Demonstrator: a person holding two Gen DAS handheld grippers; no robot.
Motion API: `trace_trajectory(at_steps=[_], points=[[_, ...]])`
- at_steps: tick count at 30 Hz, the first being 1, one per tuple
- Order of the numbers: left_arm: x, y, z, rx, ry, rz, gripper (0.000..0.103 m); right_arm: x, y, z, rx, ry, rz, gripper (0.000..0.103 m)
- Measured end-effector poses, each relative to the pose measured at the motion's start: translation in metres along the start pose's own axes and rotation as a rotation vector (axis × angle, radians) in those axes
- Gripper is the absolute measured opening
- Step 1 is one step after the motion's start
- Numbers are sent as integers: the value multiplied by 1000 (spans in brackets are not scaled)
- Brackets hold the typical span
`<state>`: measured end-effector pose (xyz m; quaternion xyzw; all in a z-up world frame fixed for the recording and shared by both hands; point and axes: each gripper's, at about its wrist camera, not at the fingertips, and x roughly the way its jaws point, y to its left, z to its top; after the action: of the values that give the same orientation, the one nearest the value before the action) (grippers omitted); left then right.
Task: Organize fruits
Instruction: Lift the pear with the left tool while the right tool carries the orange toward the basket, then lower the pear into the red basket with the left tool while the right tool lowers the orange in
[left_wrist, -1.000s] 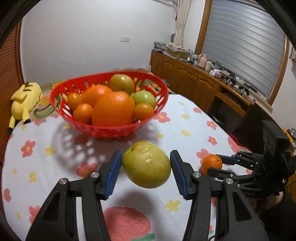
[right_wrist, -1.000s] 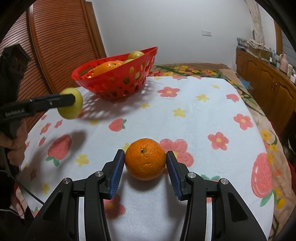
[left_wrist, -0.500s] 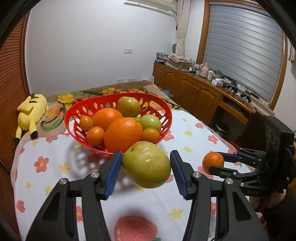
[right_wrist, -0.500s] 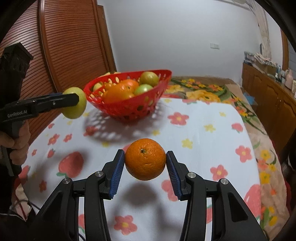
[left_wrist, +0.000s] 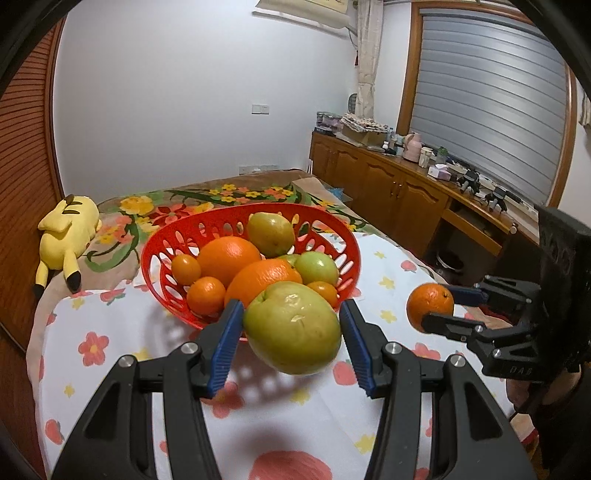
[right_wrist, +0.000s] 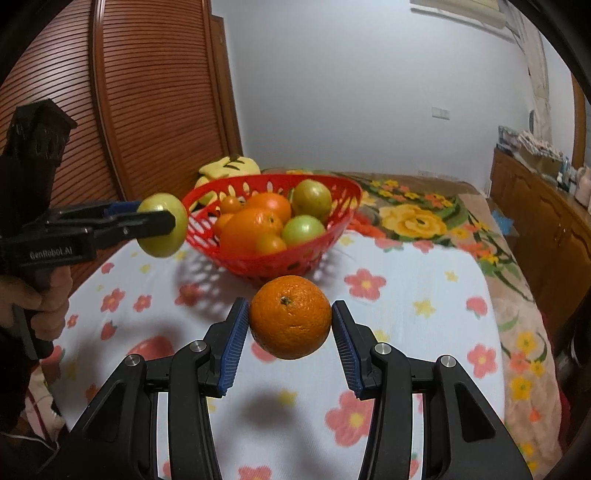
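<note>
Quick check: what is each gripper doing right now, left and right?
Left gripper: closed on the green pear, held above the tablecloth.
Right gripper: closed on the orange, also held in the air.

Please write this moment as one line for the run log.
left gripper: shut on green pear | right gripper: shut on orange | both in air near red basket

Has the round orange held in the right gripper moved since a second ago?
Yes. The orange has risen off the flowered tablecloth and come closer to the red plastic basket.
</note>
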<state>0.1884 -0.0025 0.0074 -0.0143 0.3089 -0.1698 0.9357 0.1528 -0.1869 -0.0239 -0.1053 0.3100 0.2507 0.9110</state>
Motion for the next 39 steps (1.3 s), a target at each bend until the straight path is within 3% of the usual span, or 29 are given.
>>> trace_trajectory(at_steps=[13,39], points=[[24,23,17,-21,13,26,52,36,-5,48,-60,-7,28,46],[66,54,33,-41,54,52,53,110,-32,85,-67,54,32,47]])
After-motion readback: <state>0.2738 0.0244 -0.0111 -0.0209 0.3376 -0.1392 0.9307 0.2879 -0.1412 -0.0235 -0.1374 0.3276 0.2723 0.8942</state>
